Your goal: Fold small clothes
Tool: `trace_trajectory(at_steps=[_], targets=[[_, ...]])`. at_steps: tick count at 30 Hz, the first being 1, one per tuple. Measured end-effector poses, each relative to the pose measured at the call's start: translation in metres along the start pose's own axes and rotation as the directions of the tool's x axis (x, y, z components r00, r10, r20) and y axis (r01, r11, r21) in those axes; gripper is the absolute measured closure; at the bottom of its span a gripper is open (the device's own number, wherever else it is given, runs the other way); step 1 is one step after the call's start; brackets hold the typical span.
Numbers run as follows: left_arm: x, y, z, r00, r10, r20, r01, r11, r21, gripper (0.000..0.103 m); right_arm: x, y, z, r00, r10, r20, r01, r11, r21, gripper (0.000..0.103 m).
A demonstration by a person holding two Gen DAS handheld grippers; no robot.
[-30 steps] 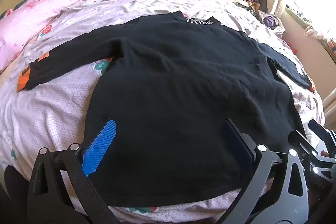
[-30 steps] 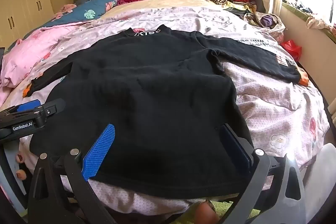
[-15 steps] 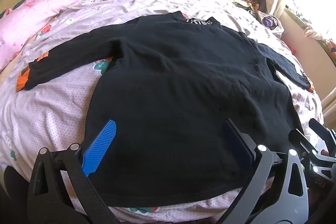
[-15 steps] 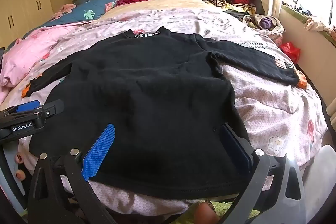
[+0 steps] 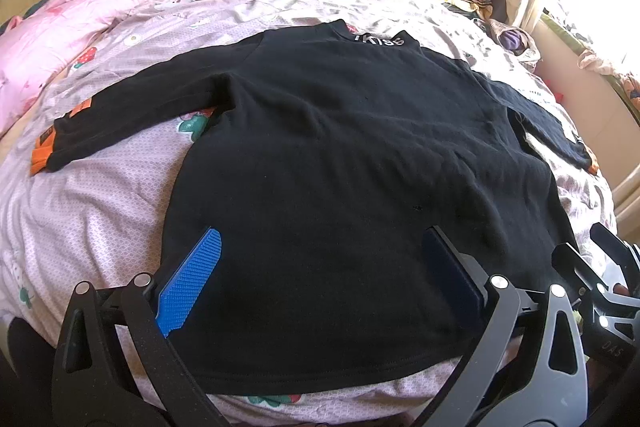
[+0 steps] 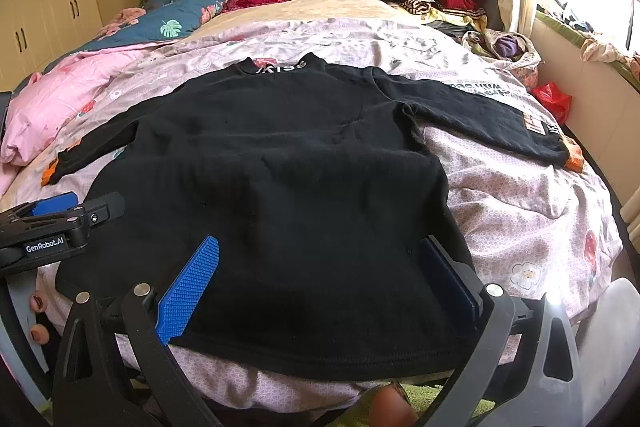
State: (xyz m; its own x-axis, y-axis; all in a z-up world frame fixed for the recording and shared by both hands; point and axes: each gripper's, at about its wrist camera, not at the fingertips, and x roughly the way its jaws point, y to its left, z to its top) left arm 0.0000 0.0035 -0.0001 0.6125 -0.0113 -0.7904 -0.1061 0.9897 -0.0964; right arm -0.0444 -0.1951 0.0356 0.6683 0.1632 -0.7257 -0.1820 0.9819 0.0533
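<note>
The bed [image 5: 100,211] carries a black sweater [image 5: 340,167] spread flat in the middle of its pink sheet, collar at the far end, hem at the near edge, both sleeves stretched out to left and right. No fold shows yet, so I judge the task barely begun, with sleeves and body all left to fold. The left gripper [image 5: 320,267] and the right gripper [image 6: 316,271] both hang spread wide over the near hem, pinching nothing. The right view alone shows the right sleeve's cuff fully, a red bag [image 6: 554,101] by the far right wall, and the left gripper from the side.
</note>
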Motion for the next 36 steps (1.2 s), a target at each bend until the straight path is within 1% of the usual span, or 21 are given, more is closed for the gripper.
trace_trajectory(at_steps=[36], targets=[[0.0043, 0.0001, -0.0007, 1.000, -0.010, -0.009, 0.010, 1.000, -0.011, 0.009, 0.0012, 0.0025, -0.0007, 1.000, -0.003, 0.000, 0.003, 1.000, 0.000, 0.004]])
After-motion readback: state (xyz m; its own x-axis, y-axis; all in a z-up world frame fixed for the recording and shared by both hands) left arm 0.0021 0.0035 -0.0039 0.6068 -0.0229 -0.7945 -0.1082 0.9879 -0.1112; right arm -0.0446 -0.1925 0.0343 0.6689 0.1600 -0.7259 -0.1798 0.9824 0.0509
